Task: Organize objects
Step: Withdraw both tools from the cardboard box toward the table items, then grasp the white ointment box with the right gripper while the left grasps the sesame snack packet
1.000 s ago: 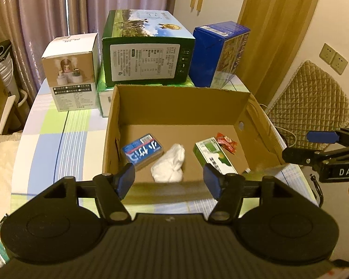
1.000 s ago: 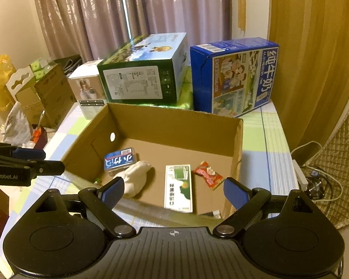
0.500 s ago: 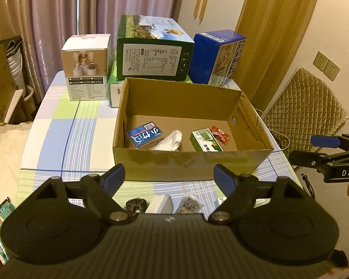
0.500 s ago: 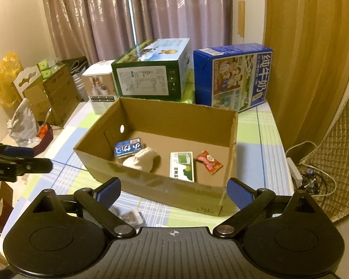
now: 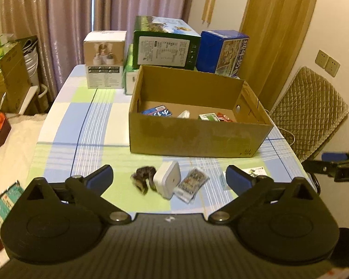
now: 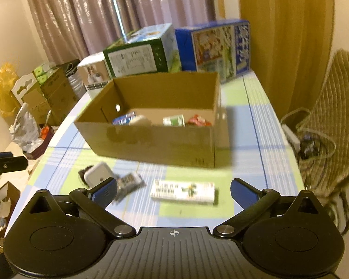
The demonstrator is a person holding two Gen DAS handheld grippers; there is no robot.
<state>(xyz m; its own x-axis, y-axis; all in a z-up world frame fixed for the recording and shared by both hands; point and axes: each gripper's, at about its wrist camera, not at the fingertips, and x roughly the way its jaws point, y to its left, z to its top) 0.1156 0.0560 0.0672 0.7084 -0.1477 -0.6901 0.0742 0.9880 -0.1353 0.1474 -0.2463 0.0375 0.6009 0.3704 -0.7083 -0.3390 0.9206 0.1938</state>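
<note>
blue-padded grippers (image 5: 169,178) (image 6: 173,191) — wide, empty

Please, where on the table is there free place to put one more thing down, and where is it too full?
Free: the checked cloth left of the cardboard box, up to the white carton, and the strip right of the box in the right wrist view. Crowded: in front of the box, where the dark bundle, white square case, packet and flat white box lie close together.

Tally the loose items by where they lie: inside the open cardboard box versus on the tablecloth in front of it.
Inside the cardboard box: 4
On the tablecloth in front of it: 4
Total: 8
</note>
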